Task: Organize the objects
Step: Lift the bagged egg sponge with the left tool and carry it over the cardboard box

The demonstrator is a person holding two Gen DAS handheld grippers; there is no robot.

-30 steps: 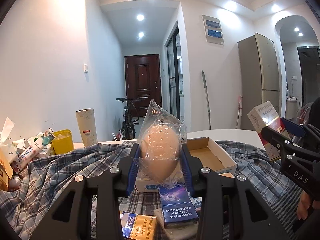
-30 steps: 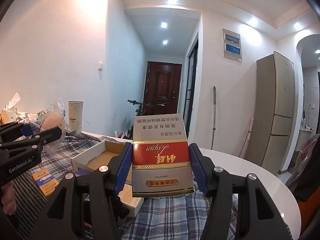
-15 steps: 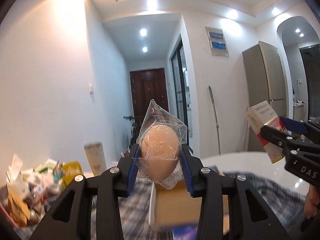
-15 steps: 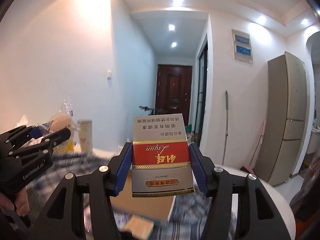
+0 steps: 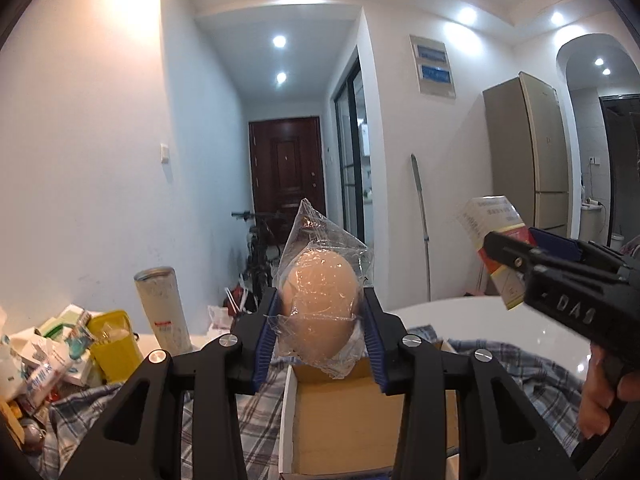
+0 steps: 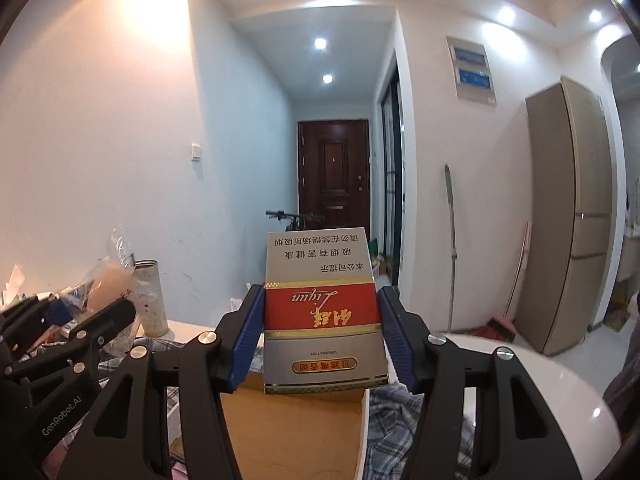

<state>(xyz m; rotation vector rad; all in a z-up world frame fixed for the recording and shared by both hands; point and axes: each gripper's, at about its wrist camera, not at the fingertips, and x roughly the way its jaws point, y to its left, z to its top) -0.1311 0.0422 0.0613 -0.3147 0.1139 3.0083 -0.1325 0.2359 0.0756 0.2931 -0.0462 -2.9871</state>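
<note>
My left gripper (image 5: pixel 320 332) is shut on a beige egg-shaped thing in clear plastic wrap (image 5: pixel 320 304), held up above an open cardboard box (image 5: pixel 340 428). My right gripper (image 6: pixel 322 336) is shut on a red, white and grey cigarette pack (image 6: pixel 322 312), upside down, over the same cardboard box (image 6: pixel 292 432). In the left wrist view the right gripper (image 5: pixel 520 258) with its pack (image 5: pixel 490 224) comes in from the right. In the right wrist view the left gripper (image 6: pixel 100 312) and its wrapped thing (image 6: pixel 108 284) show at the left.
The box lies on a plaid cloth (image 5: pixel 248 420) over a round white table (image 5: pixel 480 316). A pile of small boxes (image 5: pixel 44 356), a yellow container (image 5: pixel 114 344) and a tall canister (image 5: pixel 162 312) stand at the left. A hand (image 5: pixel 604 396) holds the right gripper.
Both grippers have risen and gone forward with their loads, and now hang over the open box. The blue and gold packs on the cloth have dropped out of sight.
</note>
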